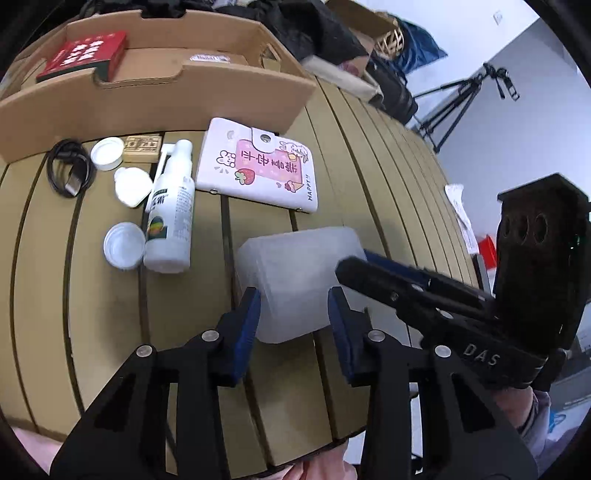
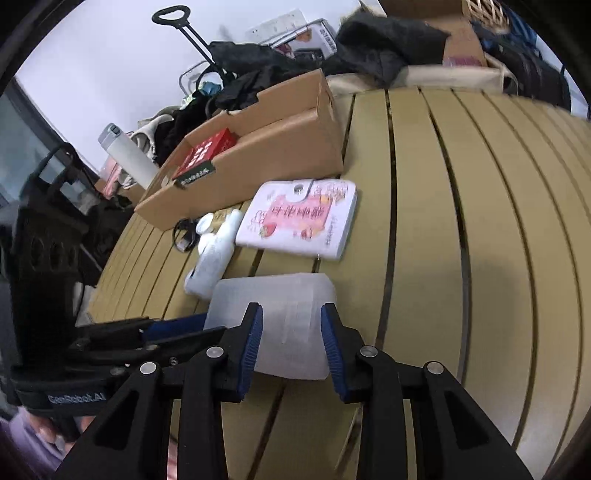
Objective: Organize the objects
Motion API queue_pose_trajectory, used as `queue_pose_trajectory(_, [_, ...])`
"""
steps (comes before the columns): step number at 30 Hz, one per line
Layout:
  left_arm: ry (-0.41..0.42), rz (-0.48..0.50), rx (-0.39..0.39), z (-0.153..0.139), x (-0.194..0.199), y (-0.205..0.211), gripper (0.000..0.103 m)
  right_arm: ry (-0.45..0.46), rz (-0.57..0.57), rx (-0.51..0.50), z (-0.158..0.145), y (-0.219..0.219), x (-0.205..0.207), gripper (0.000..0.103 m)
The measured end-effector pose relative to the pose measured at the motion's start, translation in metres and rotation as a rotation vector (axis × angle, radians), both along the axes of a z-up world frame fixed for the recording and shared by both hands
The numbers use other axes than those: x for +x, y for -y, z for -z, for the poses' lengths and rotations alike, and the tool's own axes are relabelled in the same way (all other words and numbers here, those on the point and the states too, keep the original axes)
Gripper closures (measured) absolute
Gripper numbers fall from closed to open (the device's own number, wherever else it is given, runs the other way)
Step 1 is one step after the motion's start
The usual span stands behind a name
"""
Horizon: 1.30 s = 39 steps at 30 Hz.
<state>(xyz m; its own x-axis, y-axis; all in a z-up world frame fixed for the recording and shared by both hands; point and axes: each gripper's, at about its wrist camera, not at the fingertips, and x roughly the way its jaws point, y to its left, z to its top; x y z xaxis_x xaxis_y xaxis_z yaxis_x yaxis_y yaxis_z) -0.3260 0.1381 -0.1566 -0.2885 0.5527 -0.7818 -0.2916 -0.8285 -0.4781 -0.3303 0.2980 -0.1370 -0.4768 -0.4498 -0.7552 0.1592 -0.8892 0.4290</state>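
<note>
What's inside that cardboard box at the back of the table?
In the cardboard box lies a red packet and something small and white. The front wall hides the rest of the floor.

surface: slatted tan table [image 2: 480, 221] with dark gaps | walls: plain white wall [image 2: 92, 48] and grey-white wall [image 1: 535, 92] | far edge: heap of dark clothes [image 2: 369, 40] and bags | beyond: black tripod [image 1: 454, 107], trolley handle [image 2: 173, 22] | light: even, soft

Translucent white box [image 1: 299, 280]; blue-padded black fingers [image 1: 245, 325]; pink-white cartoon notebook [image 1: 258, 164]; red box [image 1: 85, 55]; tan slats [image 2: 480, 221].
</note>
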Motion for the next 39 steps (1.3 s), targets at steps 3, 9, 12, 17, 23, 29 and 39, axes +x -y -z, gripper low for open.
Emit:
queue_pose_trajectory(3, [-0.003, -0.004, -0.005, -0.001, 0.000, 0.000, 0.067, 0.012, -0.002, -0.023, 0.002, -0.002, 0.006, 0.067])
queue_pose_trajectory(9, [-0.044, -0.030, 0.028, -0.019, 0.008, 0.009, 0.067, -0.013, -0.002, -0.026, -0.015, 0.000, 0.013, 0.073])
queue_pose_trajectory(12, [-0.070, -0.047, 0.100, -0.046, -0.004, 0.024, 0.067, -0.056, 0.003, -0.074, -0.040, -0.002, 0.010, 0.075])
queue_pose_trajectory(17, [-0.210, -0.061, 0.060, -0.109, -0.063, 0.036, 0.067, -0.198, -0.050, -0.005, -0.102, 0.021, -0.037, 0.075])
queue_pose_trajectory(23, [-0.257, -0.139, 0.030, -0.127, -0.177, 0.062, 0.067, -0.276, -0.079, 0.025, -0.136, 0.062, -0.143, 0.075])
queue_pose_trajectory(29, [-0.196, -0.169, -0.145, -0.060, -0.257, 0.095, 0.065, -0.136, -0.094, 0.013, -0.075, 0.100, -0.257, 0.075])
queue_pose_trajectory(39, [-0.160, -0.232, -0.185, -0.015, -0.269, 0.124, 0.034, -0.030, -0.041, 0.174, -0.016, 0.116, -0.299, 0.028])
